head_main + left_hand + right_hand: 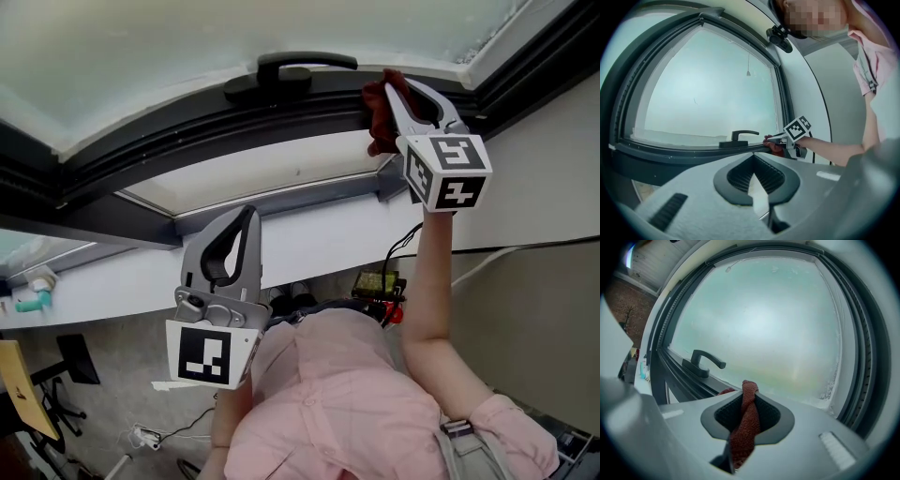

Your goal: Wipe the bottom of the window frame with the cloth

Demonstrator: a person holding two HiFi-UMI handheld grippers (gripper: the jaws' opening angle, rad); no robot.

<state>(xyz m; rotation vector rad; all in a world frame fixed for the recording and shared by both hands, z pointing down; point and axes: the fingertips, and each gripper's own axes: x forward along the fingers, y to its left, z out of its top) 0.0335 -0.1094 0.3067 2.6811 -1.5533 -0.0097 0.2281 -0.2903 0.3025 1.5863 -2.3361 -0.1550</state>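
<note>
Red cloth (378, 122) sits clamped in the right tool (396, 82), against the window frame (169, 142); left tool (248, 217) closed, empty.

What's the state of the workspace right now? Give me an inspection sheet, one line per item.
Surface: dark bottom window frame; no dirt discernible.
Job's things: red cloth, bunched, against the frame right of the window handle.
Clutter: small teal item on the white sill, far left.
Grippers: right tool shut on the cloth; left tool shut, empty, held low, away from the frame.
Cables: black cable hanging below the sill; white cable on the floor.
Surroundings: frosted pane; person in a pink shirt.
</note>
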